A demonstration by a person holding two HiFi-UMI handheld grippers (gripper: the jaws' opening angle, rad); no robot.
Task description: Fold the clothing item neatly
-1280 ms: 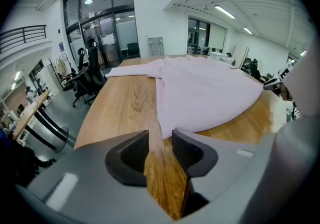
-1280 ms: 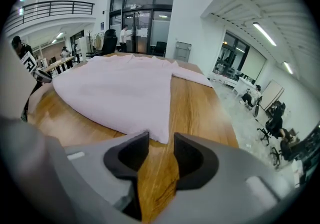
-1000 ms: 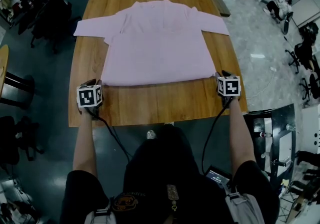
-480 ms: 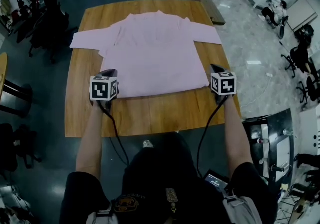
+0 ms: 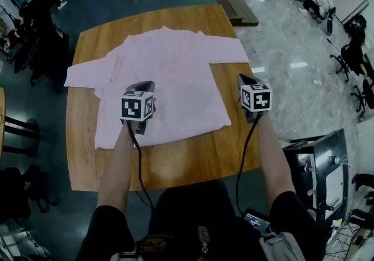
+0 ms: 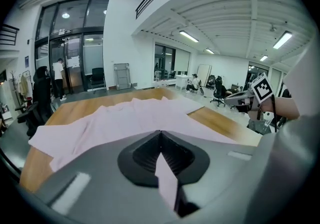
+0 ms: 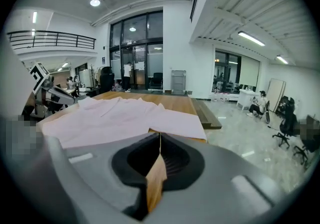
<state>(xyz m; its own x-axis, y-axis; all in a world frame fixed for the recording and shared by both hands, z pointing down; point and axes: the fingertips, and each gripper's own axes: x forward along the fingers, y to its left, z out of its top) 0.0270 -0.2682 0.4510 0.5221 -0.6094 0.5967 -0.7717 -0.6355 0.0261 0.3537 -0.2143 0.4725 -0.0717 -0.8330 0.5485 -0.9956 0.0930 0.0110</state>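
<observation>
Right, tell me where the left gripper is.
In the head view the left gripper is left of centre, over the near half of the pink shirt on the wooden table; the right gripper is beside the shirt's right edge.

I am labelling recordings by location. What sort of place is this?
Probably a large open office or lab hall: tall glass doors, ceiling strip lights, and office chairs near a wooden table.

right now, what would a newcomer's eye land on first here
A pale pink shirt spread flat across the wooden table fills the middle. The left gripper hovers shut over its lower half; the right gripper hangs shut over bare wood beside its right edge.
</observation>
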